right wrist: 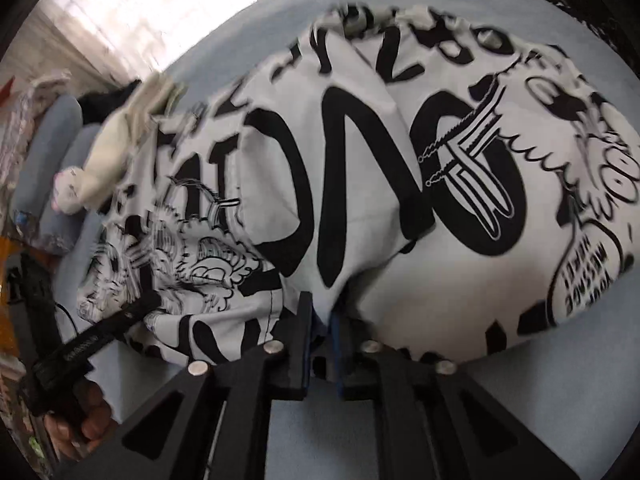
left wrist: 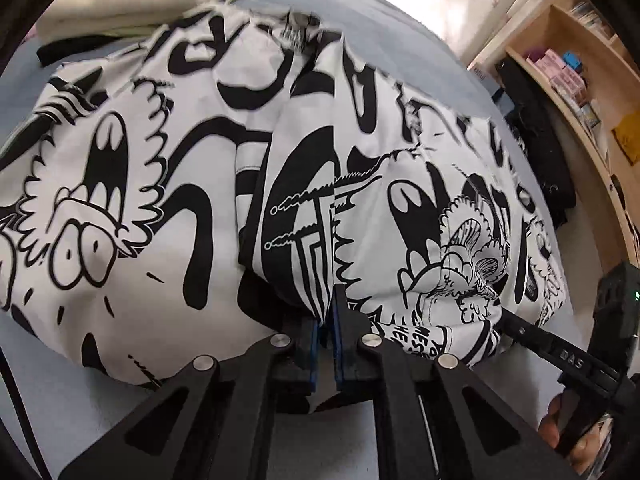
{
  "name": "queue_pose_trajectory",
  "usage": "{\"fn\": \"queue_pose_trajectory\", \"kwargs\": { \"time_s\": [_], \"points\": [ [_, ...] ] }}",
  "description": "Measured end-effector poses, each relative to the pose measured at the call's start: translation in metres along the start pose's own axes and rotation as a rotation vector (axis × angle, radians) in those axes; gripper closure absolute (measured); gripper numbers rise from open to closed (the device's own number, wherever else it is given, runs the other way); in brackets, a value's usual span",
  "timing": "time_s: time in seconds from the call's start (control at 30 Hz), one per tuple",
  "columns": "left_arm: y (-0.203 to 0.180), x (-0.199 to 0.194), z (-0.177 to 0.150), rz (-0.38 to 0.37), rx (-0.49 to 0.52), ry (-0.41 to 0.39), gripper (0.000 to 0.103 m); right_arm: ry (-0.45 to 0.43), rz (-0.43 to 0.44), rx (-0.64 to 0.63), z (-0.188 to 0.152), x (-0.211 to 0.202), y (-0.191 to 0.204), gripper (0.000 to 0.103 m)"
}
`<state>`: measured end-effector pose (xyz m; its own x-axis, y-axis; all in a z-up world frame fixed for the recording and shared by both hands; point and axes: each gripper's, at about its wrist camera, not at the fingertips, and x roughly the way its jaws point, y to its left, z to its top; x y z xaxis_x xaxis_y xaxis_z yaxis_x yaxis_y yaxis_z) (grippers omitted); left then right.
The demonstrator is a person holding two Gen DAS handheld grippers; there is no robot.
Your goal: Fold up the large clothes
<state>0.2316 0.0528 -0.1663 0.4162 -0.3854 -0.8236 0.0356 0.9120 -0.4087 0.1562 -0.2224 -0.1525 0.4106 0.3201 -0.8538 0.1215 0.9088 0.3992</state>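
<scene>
Left wrist view: nearest the lens, the left gripper [left wrist: 326, 320] has its jaws drawn almost together, and a bunched fold of the black-and-white cartoon-print garment [left wrist: 180, 184] is pinched between the blue-lined pads. From that pinch the cloth fans out away from the camera, spread across a pale blue bed surface [left wrist: 48, 392] and covering most of it. To the right, close by, the right gripper [left wrist: 505, 316] reaches in from the lower right edge, its black fingers buried in the same near hem of the garment; a hand [left wrist: 560, 428] shows below it at the frame's corner. Farther off, past the top edge of the garment, lies a cream cloth [left wrist: 132, 0] with a dark cloth just under it. At the far right stands a wooden shelf unit [left wrist: 576, 92] holding small boxes, with a dark item hanging beside it. In the right wrist view the right gripper [right wrist: 322, 312] is likewise nearly closed, with a gathered edge of the garment [right wrist: 400, 184] caught between its pads. The left gripper [right wrist: 150, 300] comes in from the lower left, its tip on the hem, held by a hand [right wrist: 84, 428] at the frame's edge. Beyond, the garment lies over the blue bed surface [right wrist: 260, 32], with the cream cloth [right wrist: 120, 140] near its far left corner and a bright window behind.
</scene>
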Motion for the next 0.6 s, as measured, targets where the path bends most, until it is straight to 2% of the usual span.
{"fn": "queue_pose_trajectory", "kwargs": {
  "time_s": [0.17, 0.27, 0.33, 0.4, 0.53, 0.6],
  "points": [
    [-0.003, -0.022, -0.002, 0.06, 0.048, -0.02, 0.085, -0.039, -0.017, -0.019, -0.001, -0.027, 0.001, 0.079],
    [-0.005, -0.046, -0.006, 0.093, 0.046, -0.071, 0.081, -0.124, -0.055, -0.033, -0.004, -0.048, 0.006, 0.076],
    [-0.006, -0.064, -0.006, 0.124, 0.033, -0.135, 0.081, -0.204, -0.087, -0.05, -0.005, -0.063, 0.012, 0.076],
    [-0.01, -0.075, -0.005, 0.145, 0.041, -0.184, 0.081, -0.267, -0.064, -0.087, -0.005, -0.072, 0.019, 0.076],
    [-0.021, -0.076, 0.01, 0.113, 0.067, -0.207, 0.081, -0.296, -0.023, -0.186, 0.007, -0.057, 0.05, 0.076],
    [-0.031, -0.064, 0.024, 0.106, 0.079, -0.212, 0.081, -0.292, -0.005, -0.223, 0.017, -0.04, 0.064, 0.076]
  ]
}}
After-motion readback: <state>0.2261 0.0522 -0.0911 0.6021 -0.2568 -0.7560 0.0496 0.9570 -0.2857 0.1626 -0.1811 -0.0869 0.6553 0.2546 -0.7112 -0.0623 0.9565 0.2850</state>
